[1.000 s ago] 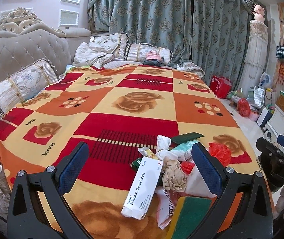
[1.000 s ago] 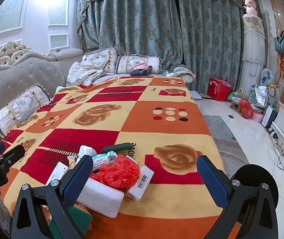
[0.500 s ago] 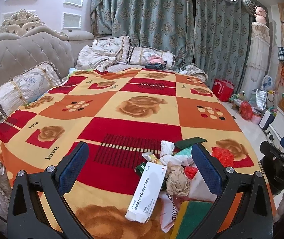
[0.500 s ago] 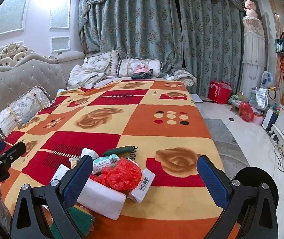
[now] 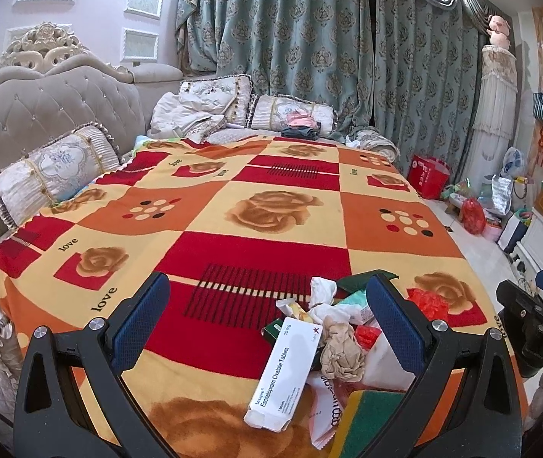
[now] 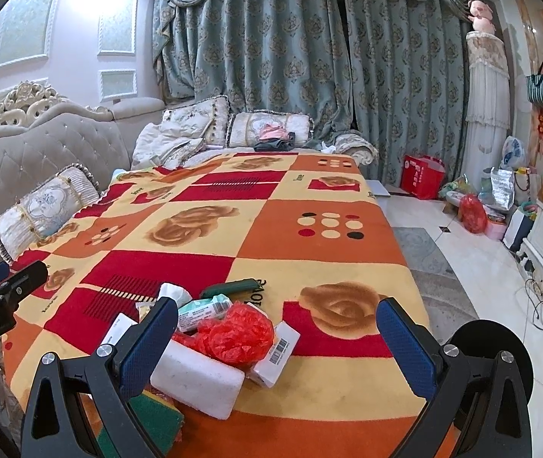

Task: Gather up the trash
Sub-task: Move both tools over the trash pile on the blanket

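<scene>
A pile of trash lies near the foot of the bed on a patterned blanket [image 5: 256, 244]. In the left wrist view it holds a white tablet box [image 5: 285, 376], crumpled brown paper [image 5: 342, 355], white tissue [image 5: 323, 290] and a green-yellow sponge [image 5: 370, 416]. My left gripper [image 5: 267, 324] is open and empty, just before the pile. In the right wrist view the pile shows a red plastic bag [image 6: 241, 334], a white foam block [image 6: 197, 381], a barcoded box [image 6: 277, 353] and a wipes pack [image 6: 204, 311]. My right gripper [image 6: 277, 343] is open and empty over the pile's right side.
Pillows [image 5: 54, 173] and a tufted headboard [image 5: 42, 114] line the left. Clothes [image 6: 275, 137] lie at the far end by the curtains. Bags [image 6: 422, 175] and clutter stand on the tiled floor at the right. A black round object [image 6: 489, 351] sits beside the bed's right edge.
Both cameras have tilted up and pulled back slightly, so the pile sits lower in view. The trash has not moved and both grippers stay open.
</scene>
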{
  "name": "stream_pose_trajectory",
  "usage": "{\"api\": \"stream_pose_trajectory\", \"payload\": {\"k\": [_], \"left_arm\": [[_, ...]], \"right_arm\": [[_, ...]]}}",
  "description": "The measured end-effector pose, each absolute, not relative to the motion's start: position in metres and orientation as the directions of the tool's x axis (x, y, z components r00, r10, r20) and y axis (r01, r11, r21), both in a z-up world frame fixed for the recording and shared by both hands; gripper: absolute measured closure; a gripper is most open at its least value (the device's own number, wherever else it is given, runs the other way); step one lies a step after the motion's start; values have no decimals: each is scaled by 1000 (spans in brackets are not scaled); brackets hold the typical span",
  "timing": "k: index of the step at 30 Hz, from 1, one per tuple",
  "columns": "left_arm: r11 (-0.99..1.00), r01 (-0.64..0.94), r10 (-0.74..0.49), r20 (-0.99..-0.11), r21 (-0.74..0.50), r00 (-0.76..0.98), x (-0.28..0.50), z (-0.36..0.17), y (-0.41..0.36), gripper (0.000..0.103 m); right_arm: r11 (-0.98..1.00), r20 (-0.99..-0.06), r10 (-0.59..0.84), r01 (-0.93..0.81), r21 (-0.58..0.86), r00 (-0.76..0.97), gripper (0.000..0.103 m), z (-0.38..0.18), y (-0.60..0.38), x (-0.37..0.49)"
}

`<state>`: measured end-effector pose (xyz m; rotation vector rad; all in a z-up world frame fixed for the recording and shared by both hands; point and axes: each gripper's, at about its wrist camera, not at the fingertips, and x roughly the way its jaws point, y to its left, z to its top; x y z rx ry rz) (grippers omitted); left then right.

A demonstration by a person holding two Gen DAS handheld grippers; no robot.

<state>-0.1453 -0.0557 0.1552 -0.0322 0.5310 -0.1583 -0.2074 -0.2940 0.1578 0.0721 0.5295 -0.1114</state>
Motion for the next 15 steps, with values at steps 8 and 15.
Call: {"api": "stream_pose_trajectory", "payload": {"k": [8,15], "left_arm": [[988,138,-157,-490,-75,858,-144,162,-55,1],[988,136,-156,-486,-77,860,-143,164,-53,1]], "right_arm": [[993,-521,-76,114,40,850,0,155,-292,-206],[993,-522,-74,110,39,850,0,154,-291,-207]]}}
